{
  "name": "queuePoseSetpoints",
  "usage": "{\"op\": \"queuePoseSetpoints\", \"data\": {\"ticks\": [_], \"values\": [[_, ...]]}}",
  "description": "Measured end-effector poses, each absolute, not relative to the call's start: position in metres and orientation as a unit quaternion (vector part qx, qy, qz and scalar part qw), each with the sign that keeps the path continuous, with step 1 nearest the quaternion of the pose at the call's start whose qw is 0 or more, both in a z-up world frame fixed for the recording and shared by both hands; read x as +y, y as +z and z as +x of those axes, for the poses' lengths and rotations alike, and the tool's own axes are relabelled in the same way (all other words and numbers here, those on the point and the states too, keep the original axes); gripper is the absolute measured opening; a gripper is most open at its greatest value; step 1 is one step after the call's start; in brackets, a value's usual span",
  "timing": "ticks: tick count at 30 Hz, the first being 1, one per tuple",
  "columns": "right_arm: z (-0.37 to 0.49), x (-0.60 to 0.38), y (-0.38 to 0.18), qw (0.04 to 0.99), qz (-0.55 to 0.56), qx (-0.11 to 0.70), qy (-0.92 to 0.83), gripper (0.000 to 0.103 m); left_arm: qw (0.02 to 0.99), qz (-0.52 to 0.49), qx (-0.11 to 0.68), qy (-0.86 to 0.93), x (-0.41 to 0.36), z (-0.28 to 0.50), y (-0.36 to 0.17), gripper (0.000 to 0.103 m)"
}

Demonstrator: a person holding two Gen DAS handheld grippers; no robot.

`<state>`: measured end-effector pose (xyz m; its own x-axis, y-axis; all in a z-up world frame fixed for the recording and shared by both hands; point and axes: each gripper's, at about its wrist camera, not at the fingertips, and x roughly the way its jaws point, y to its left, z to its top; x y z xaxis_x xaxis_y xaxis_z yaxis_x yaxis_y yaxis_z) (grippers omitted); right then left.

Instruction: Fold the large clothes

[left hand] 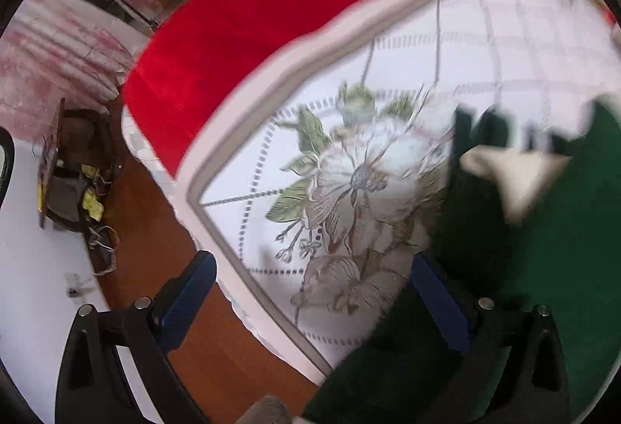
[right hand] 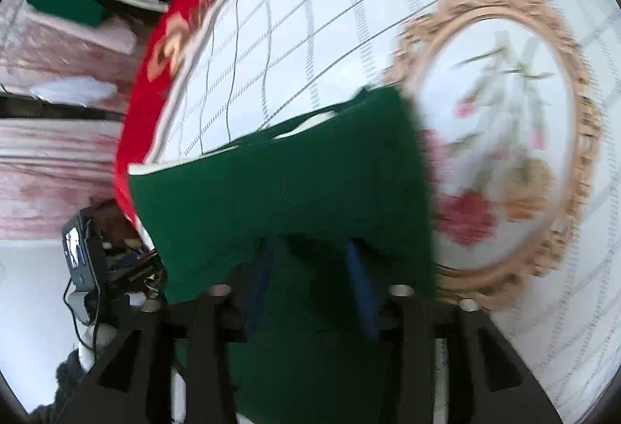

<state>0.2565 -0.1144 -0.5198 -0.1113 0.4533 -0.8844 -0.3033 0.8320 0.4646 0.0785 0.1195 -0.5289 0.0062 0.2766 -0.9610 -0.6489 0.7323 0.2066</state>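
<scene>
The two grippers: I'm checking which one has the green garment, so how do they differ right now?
The left gripper stands wide open over the floral sheet, nothing between its fingers, with the green garment off to one side. The right gripper's jaws are narrower, with the garment draped over and between them; a firm grip cannot be told. Both have blue pads on black fingers.

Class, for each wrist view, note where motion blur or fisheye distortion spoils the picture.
Left wrist view: the green garment at right is smeared, the flower print on the bedspread softly blurred, its straight border bowed by the lens. Right wrist view: the oval floral medallion streaks badly; the green garment stays sharper.
</scene>
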Motion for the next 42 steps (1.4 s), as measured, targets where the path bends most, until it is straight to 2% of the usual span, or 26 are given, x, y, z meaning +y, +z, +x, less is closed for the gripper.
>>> {"op": "queuePoseSetpoints", "data": {"ticks": [1, 2, 6, 7, 9, 11, 12, 13, 18, 24, 27, 28, 32, 34, 37, 39, 42], "values": [[0.26, -0.132, -0.521, 0.661, 0.067, 0.69, 0.289, 0.076, 0.7, -0.156, 0.611, 0.335, 0.117, 0.074, -0.517, 0.103], [0.261, -0.142, -0.525, 0.655, 0.074, 0.694, 0.289, 0.076, 0.705, -0.16, 0.604, 0.334, 0.114, 0.072, -0.511, 0.103], [0.271, -0.156, -0.6, 0.555, 0.126, 0.75, 0.336, 0.076, 0.717, -0.183, 0.578, 0.343, 0.103, 0.062, -0.487, 0.103], [0.275, -0.153, -0.613, 0.537, 0.144, 0.755, 0.347, 0.082, 0.716, -0.183, 0.577, 0.348, 0.101, 0.058, -0.482, 0.103], [0.283, -0.145, -0.642, 0.486, 0.214, 0.766, 0.361, 0.082, 0.714, -0.178, 0.577, 0.355, 0.098, 0.059, -0.48, 0.103], [0.287, -0.134, -0.645, 0.488, 0.217, 0.756, 0.38, 0.071, 0.715, -0.173, 0.571, 0.364, 0.093, 0.06, -0.472, 0.103], [0.288, -0.131, -0.641, 0.495, 0.22, 0.746, 0.388, 0.057, 0.716, -0.169, 0.569, 0.367, 0.09, 0.061, -0.468, 0.103], [0.288, -0.131, -0.639, 0.497, 0.237, 0.74, 0.386, 0.049, 0.714, -0.161, 0.572, 0.371, 0.089, 0.063, -0.465, 0.103], [0.276, -0.155, -0.609, 0.56, 0.302, 0.701, 0.322, 0.043, 0.72, -0.138, 0.566, 0.378, 0.078, 0.074, -0.446, 0.103], [0.239, -0.282, -0.578, 0.621, 0.418, 0.646, 0.149, 0.046, 0.744, -0.124, 0.557, 0.346, 0.042, 0.098, -0.432, 0.103], [0.224, -0.332, -0.574, 0.623, 0.377, 0.679, 0.095, 0.06, 0.752, -0.111, 0.569, 0.313, 0.01, 0.121, -0.451, 0.103], [0.223, -0.342, -0.574, 0.62, 0.357, 0.694, 0.083, 0.061, 0.755, -0.11, 0.57, 0.305, 0.002, 0.127, -0.456, 0.103], [0.229, -0.364, -0.544, 0.65, 0.27, 0.708, 0.06, 0.061, 0.754, -0.074, 0.591, 0.278, -0.03, 0.162, -0.496, 0.103], [0.237, -0.358, -0.509, 0.701, 0.197, 0.684, 0.045, 0.061, 0.746, -0.059, 0.605, 0.271, -0.036, 0.177, -0.52, 0.103], [0.253, -0.345, -0.46, 0.742, 0.185, 0.636, 0.104, 0.06, 0.733, -0.047, 0.626, 0.261, -0.039, 0.19, -0.547, 0.103], [0.277, -0.305, -0.456, 0.718, 0.192, 0.643, 0.182, 0.058, 0.733, -0.044, 0.628, 0.258, -0.039, 0.193, -0.552, 0.103], [0.312, -0.247, -0.471, 0.693, 0.183, 0.651, 0.251, 0.048, 0.736, -0.04, 0.626, 0.256, -0.038, 0.192, -0.551, 0.103]]}}
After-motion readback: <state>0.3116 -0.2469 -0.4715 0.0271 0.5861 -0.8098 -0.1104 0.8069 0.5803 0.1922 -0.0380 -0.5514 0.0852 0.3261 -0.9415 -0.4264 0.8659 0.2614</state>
